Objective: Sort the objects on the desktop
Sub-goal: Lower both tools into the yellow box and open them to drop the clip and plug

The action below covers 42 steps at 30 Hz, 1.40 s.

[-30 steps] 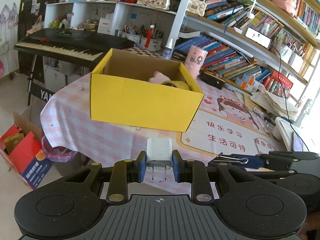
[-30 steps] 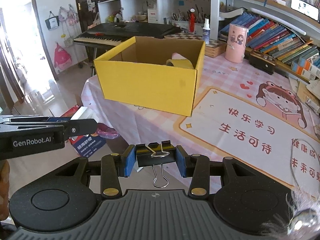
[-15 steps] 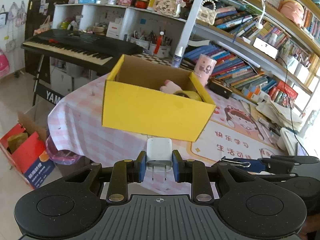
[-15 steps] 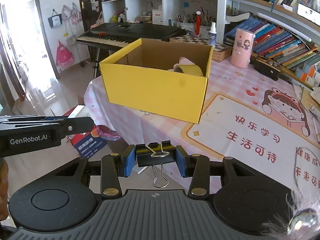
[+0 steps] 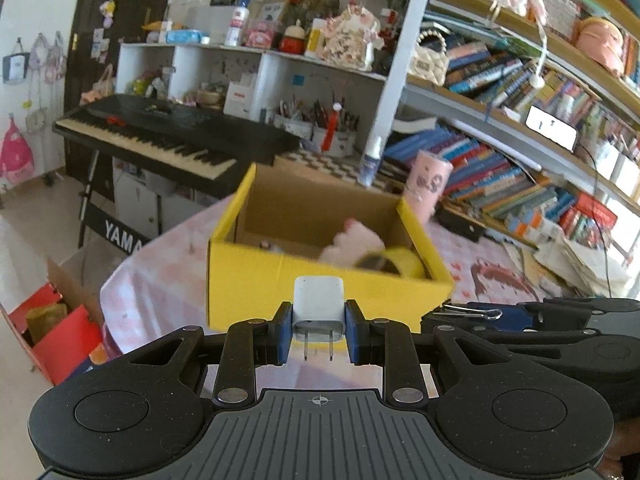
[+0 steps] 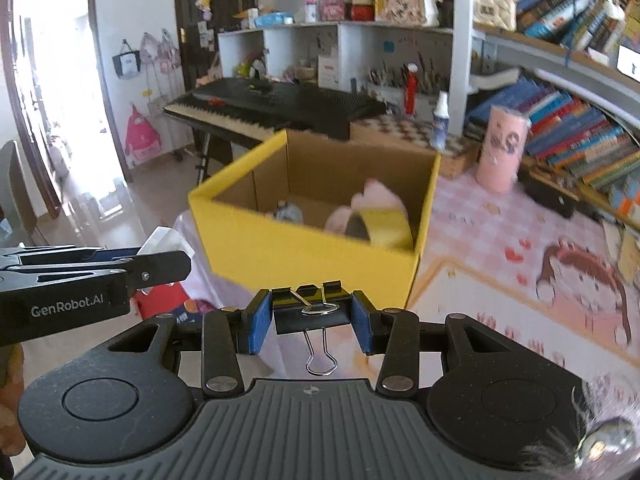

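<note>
My left gripper is shut on a white plug adapter, prongs pointing back at the camera. A black binder clip with its wire handle hanging down is clamped in my right gripper. Just ahead of both stands an open yellow cardboard box on the pink checked tablecloth. Inside it lie a yellow tape roll, a pink soft thing and a small dark item. The right gripper with the clip shows at the right of the left wrist view; the left gripper with the adapter shows at the left of the right wrist view.
A pink cup and a spray bottle stand behind the box. Bookshelves run along the right. A black keyboard on a stand is at the left, beyond the table edge. A red carton sits on the floor.
Both grippers have moved toward the yellow box and risen a little, so its inside now shows. Each keeps its grip on the same thing.
</note>
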{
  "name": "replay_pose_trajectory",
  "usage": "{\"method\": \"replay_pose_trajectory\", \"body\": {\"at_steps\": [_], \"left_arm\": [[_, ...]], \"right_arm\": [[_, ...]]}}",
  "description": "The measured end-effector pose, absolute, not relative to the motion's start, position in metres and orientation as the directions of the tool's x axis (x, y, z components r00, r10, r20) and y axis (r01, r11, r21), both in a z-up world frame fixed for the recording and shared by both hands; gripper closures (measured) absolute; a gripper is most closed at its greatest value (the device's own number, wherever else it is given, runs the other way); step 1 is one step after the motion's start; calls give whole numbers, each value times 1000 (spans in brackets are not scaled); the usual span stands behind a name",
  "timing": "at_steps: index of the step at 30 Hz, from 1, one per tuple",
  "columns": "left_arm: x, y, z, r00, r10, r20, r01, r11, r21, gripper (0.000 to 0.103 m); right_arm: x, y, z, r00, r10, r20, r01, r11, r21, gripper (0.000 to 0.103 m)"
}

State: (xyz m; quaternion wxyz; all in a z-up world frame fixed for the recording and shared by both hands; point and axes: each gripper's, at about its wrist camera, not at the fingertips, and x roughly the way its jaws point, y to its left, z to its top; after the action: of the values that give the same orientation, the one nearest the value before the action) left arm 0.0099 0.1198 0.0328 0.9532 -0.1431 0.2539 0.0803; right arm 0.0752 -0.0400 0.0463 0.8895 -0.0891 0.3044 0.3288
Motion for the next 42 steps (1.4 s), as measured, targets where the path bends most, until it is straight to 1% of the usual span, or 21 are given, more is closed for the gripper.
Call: {"method": "replay_pose_trajectory", "body": {"at_steps": [10, 21, 32, 42], "left_arm": [[65, 130, 36, 848, 185, -497, -321, 925, -204, 78], [114, 129, 18, 793, 238, -560, -376, 915, -143, 78], [148, 130, -2, 747, 253, -614, -381, 921, -84, 78], [164, 127, -5, 713, 311, -628, -376, 926, 31, 78]], "right_arm": [[153, -23, 61, 588, 584, -559, -697, 717, 15, 63], [217, -11, 56, 565, 605, -561, -734, 679, -7, 63], [253, 10, 35, 510, 601, -616, -783, 620, -43, 63], [275, 31, 16, 452, 589, -670, -826, 560, -65, 63]]}}
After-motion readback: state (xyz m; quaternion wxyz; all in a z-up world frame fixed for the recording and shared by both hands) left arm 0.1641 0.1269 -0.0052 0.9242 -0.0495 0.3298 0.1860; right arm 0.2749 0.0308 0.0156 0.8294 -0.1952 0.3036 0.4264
